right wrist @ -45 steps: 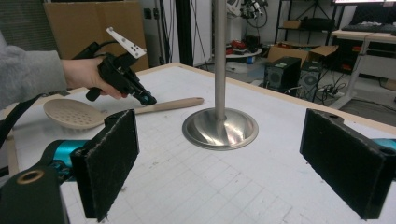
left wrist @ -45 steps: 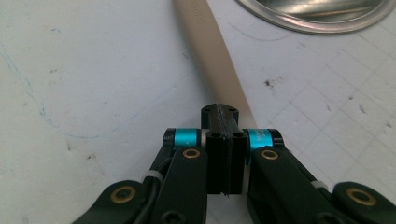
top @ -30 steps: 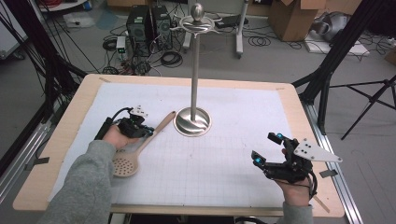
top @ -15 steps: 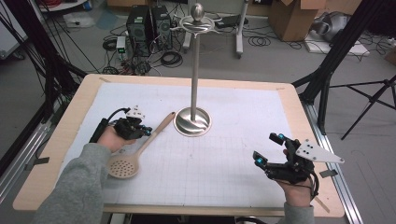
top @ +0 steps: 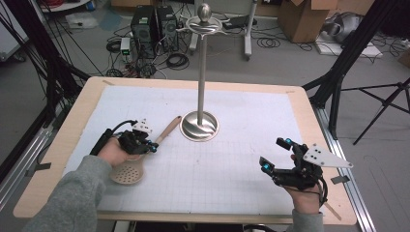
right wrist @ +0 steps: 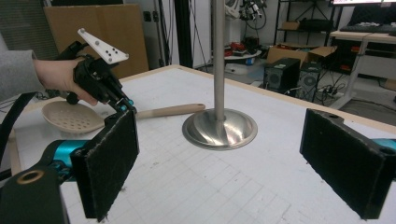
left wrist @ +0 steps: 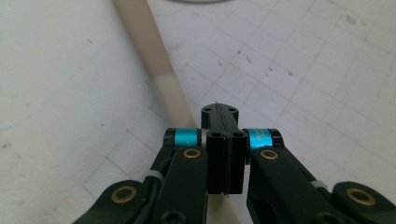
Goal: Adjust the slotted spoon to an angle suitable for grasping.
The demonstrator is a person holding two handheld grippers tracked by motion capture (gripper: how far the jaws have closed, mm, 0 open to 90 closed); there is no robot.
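A beige slotted spoon [top: 128,171] lies on the white grid mat, its handle [left wrist: 154,60] pointing toward a metal stand [top: 199,127] with a round base and a tall pole. My left gripper [top: 153,146] sits right over the handle's middle. Its jaws are pressed together in the left gripper view [left wrist: 219,112], and the handle passes under them. My right gripper [top: 273,153] is at the near right, wide open with nothing between its pads [right wrist: 112,158]. It faces the stand [right wrist: 219,128], the spoon [right wrist: 74,116] and the left gripper [right wrist: 123,103].
The wooden table [top: 193,83] carries a white grid mat [top: 251,121]. The stand's pole rises high over the table's middle, ending in a knob [top: 204,9]. Computers, cables and boxes lie on the floor beyond the far edge.
My left gripper has shifted a little toward the near edge, down over the spoon handle. The spoon, the stand and the right gripper have stayed put.
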